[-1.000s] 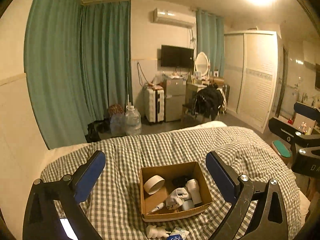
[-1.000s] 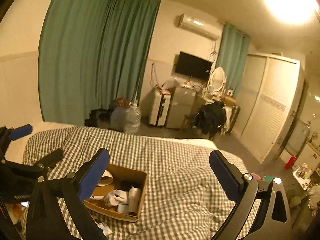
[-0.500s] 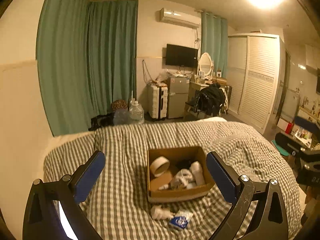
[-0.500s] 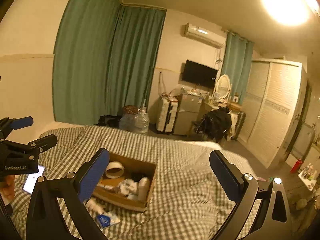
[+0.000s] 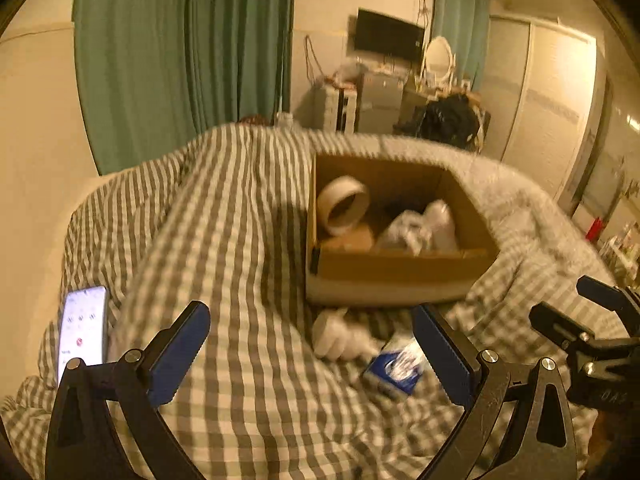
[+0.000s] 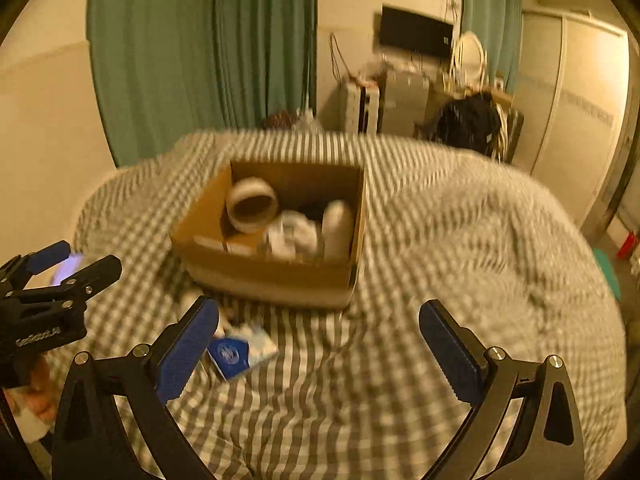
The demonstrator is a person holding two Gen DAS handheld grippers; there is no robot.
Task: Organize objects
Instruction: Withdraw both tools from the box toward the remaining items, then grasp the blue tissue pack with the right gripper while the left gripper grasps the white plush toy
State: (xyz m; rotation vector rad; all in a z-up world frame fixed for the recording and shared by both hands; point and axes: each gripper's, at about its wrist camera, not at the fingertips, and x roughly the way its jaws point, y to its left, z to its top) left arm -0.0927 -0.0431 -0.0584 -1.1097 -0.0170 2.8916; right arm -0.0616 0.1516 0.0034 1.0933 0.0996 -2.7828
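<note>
A cardboard box sits on the checked bedspread. It holds a roll of tape, a crumpled white item and a white bottle. In front of the box lie a white object and a blue and white packet. My left gripper is open and empty, just short of these two. My right gripper is open and empty, with the packet by its left finger. The box also shows in the right wrist view.
A lit phone lies on the bed at the left. Green curtains, a suitcase, a cabinet, a chair with dark clothes and a wardrobe stand beyond the bed.
Both grippers have moved forward and down toward the bed. The box and the loose items now look much larger and nearer. Both stay open.
</note>
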